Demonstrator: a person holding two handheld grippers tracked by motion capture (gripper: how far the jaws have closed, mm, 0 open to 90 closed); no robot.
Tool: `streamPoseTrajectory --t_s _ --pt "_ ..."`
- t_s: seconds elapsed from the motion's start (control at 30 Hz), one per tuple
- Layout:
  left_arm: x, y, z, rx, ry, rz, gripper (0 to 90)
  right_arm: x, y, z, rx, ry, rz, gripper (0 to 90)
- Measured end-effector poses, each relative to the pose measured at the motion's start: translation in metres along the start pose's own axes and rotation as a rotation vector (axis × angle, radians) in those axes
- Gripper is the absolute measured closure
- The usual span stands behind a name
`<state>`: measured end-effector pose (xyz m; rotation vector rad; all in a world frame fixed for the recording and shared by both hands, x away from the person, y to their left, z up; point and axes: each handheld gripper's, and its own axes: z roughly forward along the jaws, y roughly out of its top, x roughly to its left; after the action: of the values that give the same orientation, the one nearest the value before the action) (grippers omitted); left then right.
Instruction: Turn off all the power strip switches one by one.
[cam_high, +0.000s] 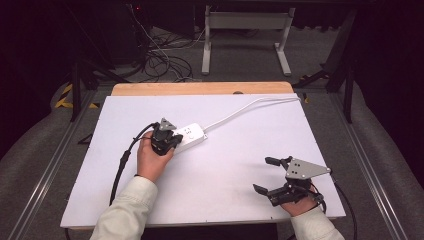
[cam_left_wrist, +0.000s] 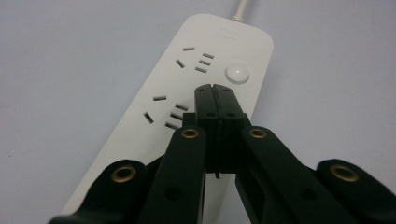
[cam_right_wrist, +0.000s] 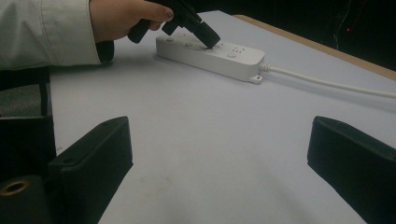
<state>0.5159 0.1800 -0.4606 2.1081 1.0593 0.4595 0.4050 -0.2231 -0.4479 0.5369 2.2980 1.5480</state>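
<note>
**Two tongs, one power strip, and a small button easy to miss**

One white power strip (cam_high: 190, 136) lies left of centre in the high view, on the white worktop (cam_high: 235, 175), its cord (cam_high: 250, 107) running toward the upper right. The left tongs (cam_left_wrist: 215, 93) are pressed together with nothing between them, tips poised over the strip's face just beside the round button (cam_left_wrist: 237, 73), near the middle of the left gripper view. The right tongs (cam_high: 266, 175) stand wide apart and empty at the lower right of the high view, well away from the strip.

If a press on the button is intended, the closed tips could land on the socket slots (cam_left_wrist: 173, 114) instead, or slide off the smooth casing. A push from an angle could skid the light strip across the worktop, since nothing steadies it.

Whether the tips already touch the casing cannot be told. The strip's near end is covered by the left tongs' body, and the hand (cam_high: 152, 160) hides part of it from above. The cord's far end is cut off.
</note>
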Motion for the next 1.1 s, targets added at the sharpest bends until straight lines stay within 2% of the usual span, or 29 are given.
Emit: streamPoseTrajectory --t_s 0.33,0.43,0.63,1.1 --pt "-0.0011 -0.0005 0.0006 0.001 0.005 0.001 90.0 0.0001 0.0 -0.0003 0.0 0.0 0.0 7.0" --pt "-0.0027 -0.0003 0.001 0.004 0.018 0.021 90.0 0.0001 -0.0001 0.0001 0.002 0.001 -0.001 7.0" --pt "-0.0016 -0.0013 0.0006 0.014 0.038 0.017 90.0 0.0004 -0.0001 0.0 0.002 0.001 -0.001 7.0" --pt "-0.0023 -0.0031 0.0014 0.004 0.023 0.005 90.0 0.0002 -0.0003 0.0007 0.005 0.003 0.003 7.0"
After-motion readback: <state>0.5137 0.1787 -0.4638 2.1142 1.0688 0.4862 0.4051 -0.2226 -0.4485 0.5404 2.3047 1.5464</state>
